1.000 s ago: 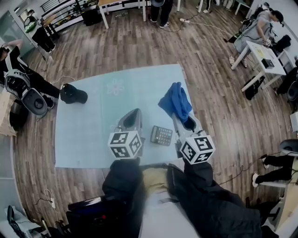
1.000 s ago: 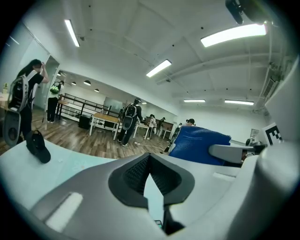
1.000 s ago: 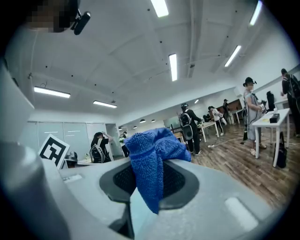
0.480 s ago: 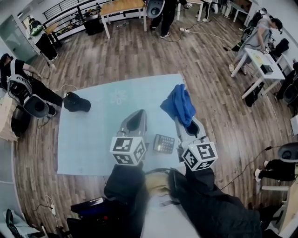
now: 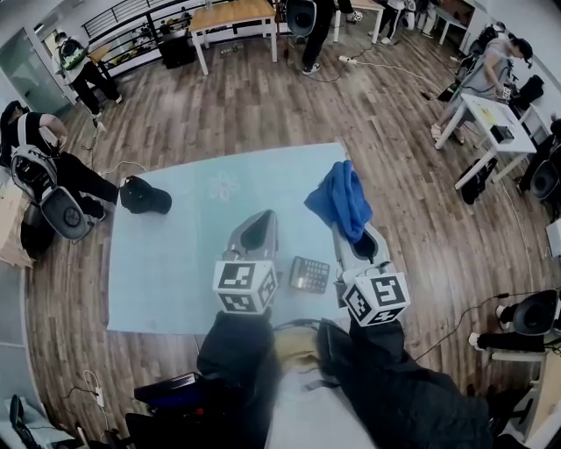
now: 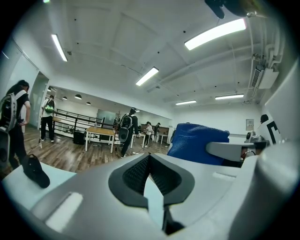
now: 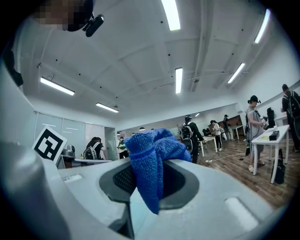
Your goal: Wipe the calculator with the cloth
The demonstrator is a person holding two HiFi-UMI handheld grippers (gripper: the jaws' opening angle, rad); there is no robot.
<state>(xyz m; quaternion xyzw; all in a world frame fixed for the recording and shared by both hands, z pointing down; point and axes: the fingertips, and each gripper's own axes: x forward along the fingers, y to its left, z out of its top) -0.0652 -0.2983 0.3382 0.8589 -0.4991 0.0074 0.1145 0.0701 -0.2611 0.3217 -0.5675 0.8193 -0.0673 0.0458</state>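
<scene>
Mat (image 5: 175,263): calculator (image 5: 308,274) near edge; cloth (image 5: 340,197) clamped.

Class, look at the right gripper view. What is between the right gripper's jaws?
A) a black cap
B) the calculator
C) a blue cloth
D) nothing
C: the right gripper is closed on the blue cloth, which bunches out past its jaws, while the calculator lies apart on the mat.

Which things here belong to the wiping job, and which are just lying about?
Job: calculator; blue cloth; right gripper clamping the cloth.
Lying about: black cap at the mat's left edge; wooden table far behind.
</scene>
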